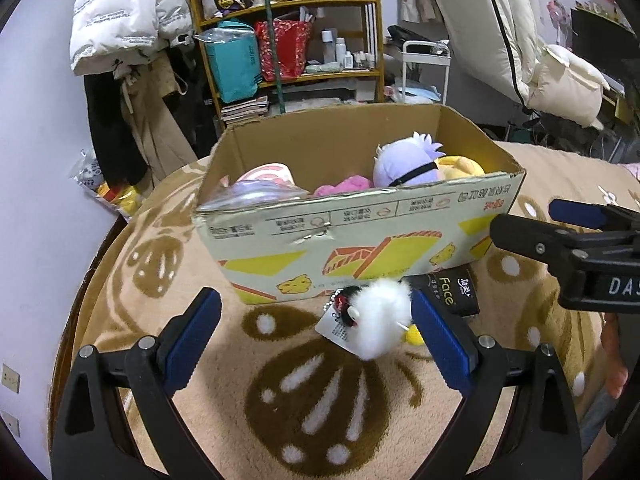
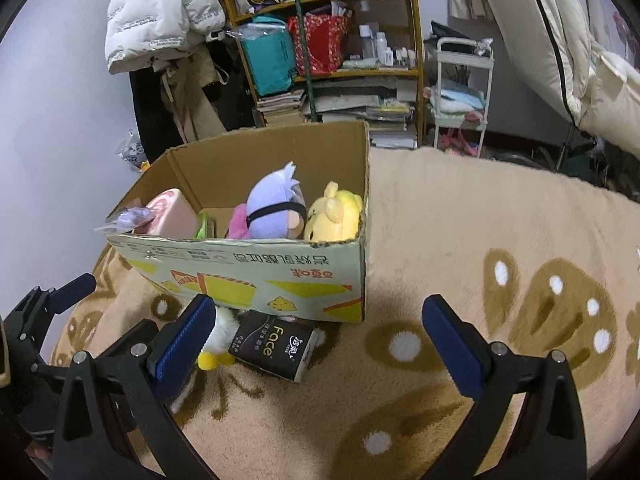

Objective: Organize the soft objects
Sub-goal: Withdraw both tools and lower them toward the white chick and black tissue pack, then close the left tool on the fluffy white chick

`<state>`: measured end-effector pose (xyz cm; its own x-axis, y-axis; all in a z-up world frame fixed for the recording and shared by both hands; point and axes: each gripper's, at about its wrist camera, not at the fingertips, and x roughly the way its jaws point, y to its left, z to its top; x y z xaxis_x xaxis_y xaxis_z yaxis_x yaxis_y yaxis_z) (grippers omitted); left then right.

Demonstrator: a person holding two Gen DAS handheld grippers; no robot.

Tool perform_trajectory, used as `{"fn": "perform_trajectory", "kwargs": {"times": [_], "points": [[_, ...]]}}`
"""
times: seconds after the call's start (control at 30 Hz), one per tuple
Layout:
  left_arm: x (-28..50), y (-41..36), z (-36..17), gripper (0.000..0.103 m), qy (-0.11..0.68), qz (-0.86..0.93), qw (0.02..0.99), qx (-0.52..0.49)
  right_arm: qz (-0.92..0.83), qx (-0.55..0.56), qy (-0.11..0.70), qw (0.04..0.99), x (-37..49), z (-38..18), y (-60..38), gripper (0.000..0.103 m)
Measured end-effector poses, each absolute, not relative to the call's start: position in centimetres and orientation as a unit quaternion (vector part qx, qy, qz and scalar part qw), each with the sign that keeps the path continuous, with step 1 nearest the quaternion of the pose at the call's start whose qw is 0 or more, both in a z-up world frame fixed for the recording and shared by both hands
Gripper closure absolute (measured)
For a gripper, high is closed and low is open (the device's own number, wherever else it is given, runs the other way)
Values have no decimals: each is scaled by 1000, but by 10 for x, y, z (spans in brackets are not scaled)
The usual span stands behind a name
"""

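Observation:
A cardboard box [image 1: 352, 236] stands on the beige blanket and holds a purple plush [image 1: 404, 160], a yellow plush [image 1: 460, 166], a pink plush [image 1: 344, 186] and a pink striped toy [image 1: 268, 174]. A small white fluffy plush [image 1: 382, 318] with a tag lies in front of the box, just inside my left gripper's right finger. My left gripper [image 1: 316, 340] is open around it. My right gripper [image 2: 320, 344] is open and empty; it shows at the right of the left wrist view [image 1: 520, 228]. The box [image 2: 256, 272] and white plush [image 2: 218, 340] also show in the right wrist view.
A black tissue pack [image 1: 450, 294] marked "Face" lies beside the white plush, also seen in the right wrist view [image 2: 276, 346]. The blanket [image 2: 460, 220] has brown patterns. A cluttered shelf [image 1: 288, 40], hanging coats [image 1: 124, 20] and a white cart [image 2: 460, 92] stand behind.

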<state>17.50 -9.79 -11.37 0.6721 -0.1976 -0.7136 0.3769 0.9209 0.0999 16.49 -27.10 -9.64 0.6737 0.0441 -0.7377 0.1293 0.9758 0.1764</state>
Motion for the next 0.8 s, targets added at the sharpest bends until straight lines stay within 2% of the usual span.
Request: {"fn": "perform_trajectory", "kwargs": {"times": [0.8], "points": [[182,-120,-148,8,405,-200,881,142,-11,135,449,883,188,-128,-276,0]]}}
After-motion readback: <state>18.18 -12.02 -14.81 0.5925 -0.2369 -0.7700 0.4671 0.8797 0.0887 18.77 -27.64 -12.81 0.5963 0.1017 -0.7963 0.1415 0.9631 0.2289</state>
